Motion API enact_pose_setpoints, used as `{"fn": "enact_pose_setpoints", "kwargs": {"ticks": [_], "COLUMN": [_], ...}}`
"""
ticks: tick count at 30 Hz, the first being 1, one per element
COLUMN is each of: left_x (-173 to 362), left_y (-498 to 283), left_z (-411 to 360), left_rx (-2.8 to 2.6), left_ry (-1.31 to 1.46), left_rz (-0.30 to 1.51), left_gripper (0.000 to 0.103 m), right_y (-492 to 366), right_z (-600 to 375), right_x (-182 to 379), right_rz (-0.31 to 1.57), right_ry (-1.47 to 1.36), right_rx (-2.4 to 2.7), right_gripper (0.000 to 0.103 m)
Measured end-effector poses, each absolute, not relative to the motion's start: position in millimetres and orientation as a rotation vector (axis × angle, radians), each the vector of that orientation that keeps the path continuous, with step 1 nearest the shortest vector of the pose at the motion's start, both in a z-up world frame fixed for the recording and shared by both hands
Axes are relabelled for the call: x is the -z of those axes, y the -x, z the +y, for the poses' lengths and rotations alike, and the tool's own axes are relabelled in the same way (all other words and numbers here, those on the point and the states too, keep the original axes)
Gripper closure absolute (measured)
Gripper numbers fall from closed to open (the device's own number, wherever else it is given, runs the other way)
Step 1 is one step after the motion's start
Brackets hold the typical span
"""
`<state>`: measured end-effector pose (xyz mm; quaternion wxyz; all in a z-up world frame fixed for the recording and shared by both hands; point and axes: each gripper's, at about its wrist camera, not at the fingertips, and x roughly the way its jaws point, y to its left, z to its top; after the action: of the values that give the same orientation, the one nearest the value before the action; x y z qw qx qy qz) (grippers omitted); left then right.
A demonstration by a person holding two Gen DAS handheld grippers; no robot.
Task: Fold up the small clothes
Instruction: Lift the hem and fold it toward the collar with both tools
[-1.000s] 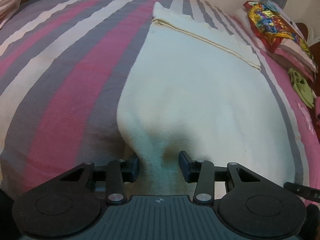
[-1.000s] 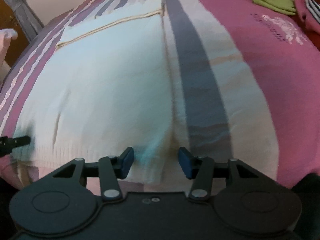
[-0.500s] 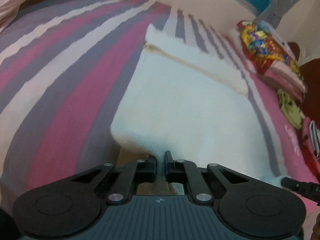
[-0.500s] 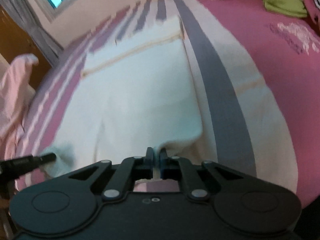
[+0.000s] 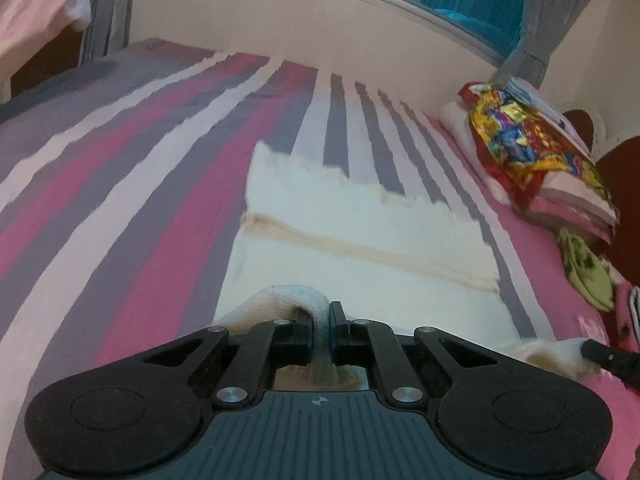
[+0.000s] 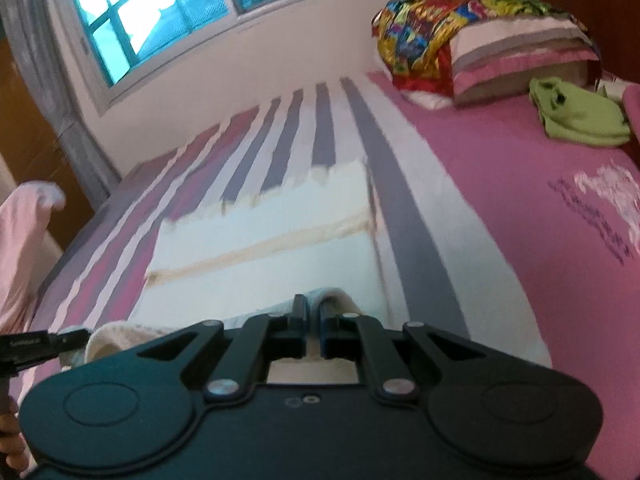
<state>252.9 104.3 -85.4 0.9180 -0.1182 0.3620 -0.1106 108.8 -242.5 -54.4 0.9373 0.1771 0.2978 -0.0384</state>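
Cream garment (image 5: pixel 360 240) on the striped bed, near edge lifted

We see a small cream-white knit garment lying flat along the pink, grey and white stripes, its far part crossed by a beige band from side to side. Beyond that band its far edge looks blurred and ragged. The near hem is raised off the bed and curls over at both near corners, where the cloth is pinched into thick rolled folds. In the right wrist view the garment (image 6: pixel 272 216) lies just beside a wide grey stripe.
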Motion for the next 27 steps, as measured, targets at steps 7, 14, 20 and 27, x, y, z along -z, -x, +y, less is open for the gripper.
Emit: {"fn": "enact_pose_setpoints", "kwargs": {"ticks": [7, 14, 20, 27], "left_x": [99, 116, 136, 142], "left_y": [-336, -422, -481, -518], "left_z": [82, 65, 45, 43], "left_rx": [0.211, 0.163, 0.123, 0.085], "left_ry": [0.274, 0.328, 0.284, 0.318], "left_rz": [0.746, 0.769, 0.820, 0.852], "left_gripper": [0.095, 0.095, 0.095, 0.094], "right_y": [-195, -281, -352, -409], "right_z": [-264, -284, -303, -308], "right_x": [63, 75, 99, 123], "right_rz": [0.581, 0.588, 0.635, 0.697], "right_ry": [-0.369, -0.387, -0.436, -0.421], "right_rx": [0.102, 0.107, 0.151, 0.177], "right_gripper": [0.097, 0.097, 0.097, 0.097]}}
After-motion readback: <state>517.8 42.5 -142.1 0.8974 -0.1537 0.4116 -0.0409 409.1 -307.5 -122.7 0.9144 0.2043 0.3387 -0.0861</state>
